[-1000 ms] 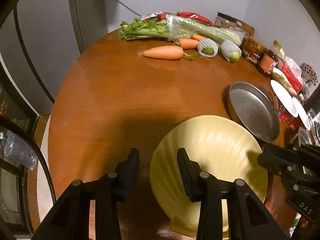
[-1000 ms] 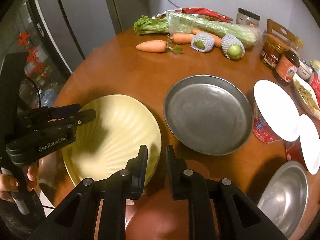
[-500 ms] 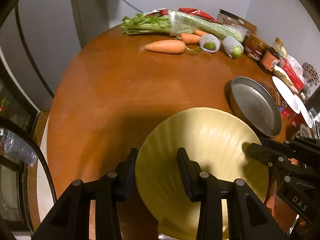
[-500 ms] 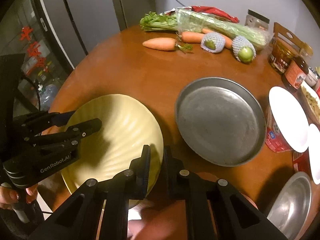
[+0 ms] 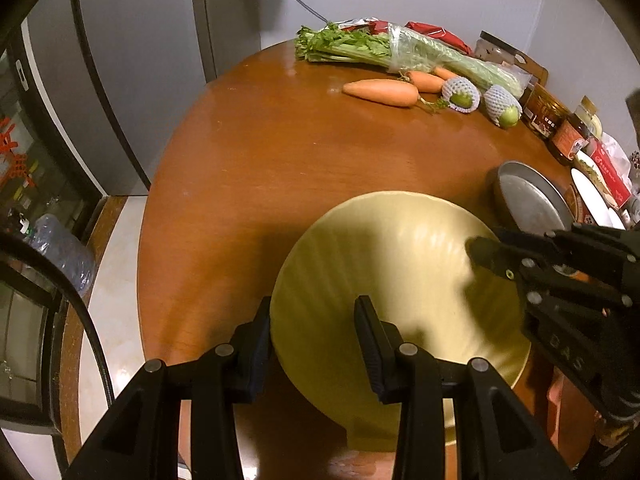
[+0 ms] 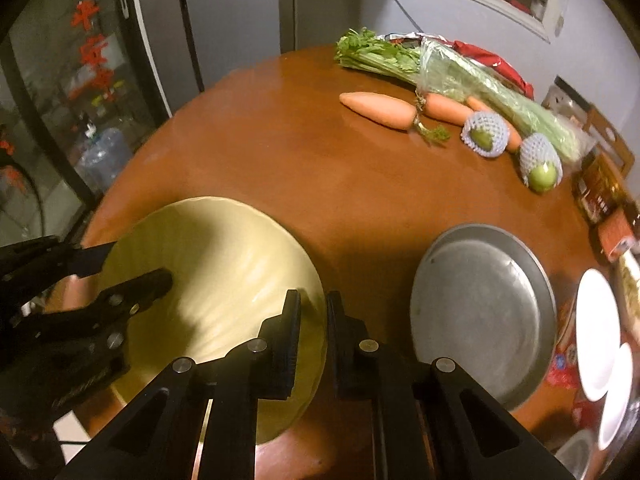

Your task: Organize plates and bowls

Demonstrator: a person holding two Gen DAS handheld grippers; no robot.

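Both grippers clamp the yellow plate (image 5: 384, 280) at opposite edges, over the near side of the round brown table (image 5: 280, 160).

Left gripper (image 5: 312, 332): jaws narrow, one finger under the plate's left rim, the other on its top face. Right gripper (image 6: 312, 316): jaws nearly together, pinching the plate's right rim. Plate is ribbed and shallow, tilted, its right side the higher in the right wrist view; whether any part touches the table, cannot tell. Just right of it, apart, an empty metal pan (image 6: 484, 312) sits flat on the table. White lids (image 6: 596, 332) on red tubs at the right edge. Far side: carrots (image 5: 380, 90), bagged celery (image 5: 400, 52), two net-wrapped green fruits (image 5: 462, 94), jars (image 5: 544, 114).
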